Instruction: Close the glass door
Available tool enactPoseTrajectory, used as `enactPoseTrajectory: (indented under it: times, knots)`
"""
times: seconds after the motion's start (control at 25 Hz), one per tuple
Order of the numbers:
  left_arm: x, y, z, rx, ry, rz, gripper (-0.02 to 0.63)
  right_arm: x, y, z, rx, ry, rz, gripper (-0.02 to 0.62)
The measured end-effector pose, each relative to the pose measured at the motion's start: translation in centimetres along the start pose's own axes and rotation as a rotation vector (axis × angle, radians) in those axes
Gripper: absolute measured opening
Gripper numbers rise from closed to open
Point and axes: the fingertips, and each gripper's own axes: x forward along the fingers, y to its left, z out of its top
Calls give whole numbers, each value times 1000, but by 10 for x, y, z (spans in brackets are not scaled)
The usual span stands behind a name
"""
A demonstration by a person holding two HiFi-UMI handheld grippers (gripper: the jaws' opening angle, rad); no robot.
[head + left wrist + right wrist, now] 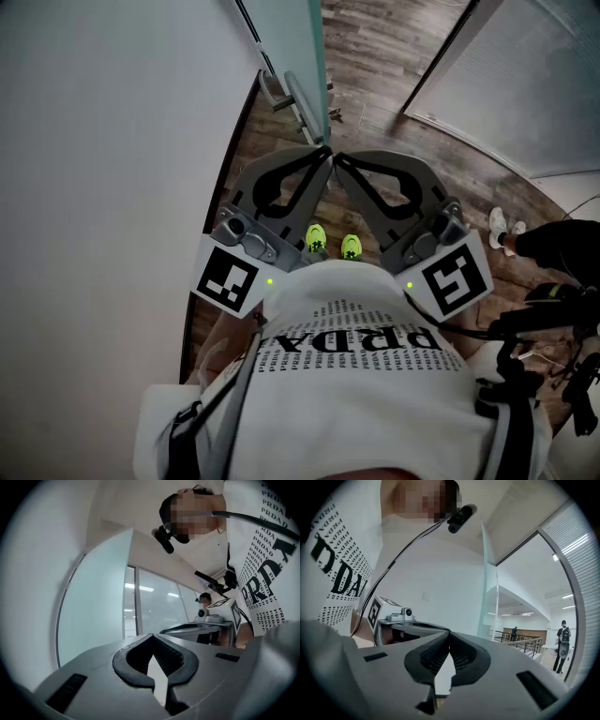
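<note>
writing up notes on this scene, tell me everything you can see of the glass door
The glass door is a frosted, pale teal pane standing upright over the wooden floor, next to a white wall. A grey metal bar handle stands off its face. The left gripper and right gripper, jaws shut, point at its free edge; contact is unclear.

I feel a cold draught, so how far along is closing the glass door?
Nothing looks done yet: the frosted teal glass door stands open, its edge pointing at the person. In hand: the left claw and right claw, both shut and empty, meet tip to tip close to that edge, near the silver metal handle. Left: pushing the door closed.
</note>
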Motion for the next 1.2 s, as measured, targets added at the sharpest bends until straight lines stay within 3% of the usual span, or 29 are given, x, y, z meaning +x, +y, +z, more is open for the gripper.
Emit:
enactPoseTrajectory:
  times: [0.48,0.64,0.8,0.88,1.2]
  knots:
    - [3,8,-1,30,7,-24,0,6,-6,0,-28,-7,-17,-2]
    - [0,18,-10,13,24,7,0,-1,-31,-2,20,-8,-136,-2]
    - [-3,21,-20,-16,59,32,0,1,-49,0,-46,14,-198,3]
    - [-4,20,-27,-31,73,33,0,6,-54,-3,-62,27,-201,68]
    - [-4,21,-38,-44,89,27,0,32,-76,-9,-139,84,-236,71]
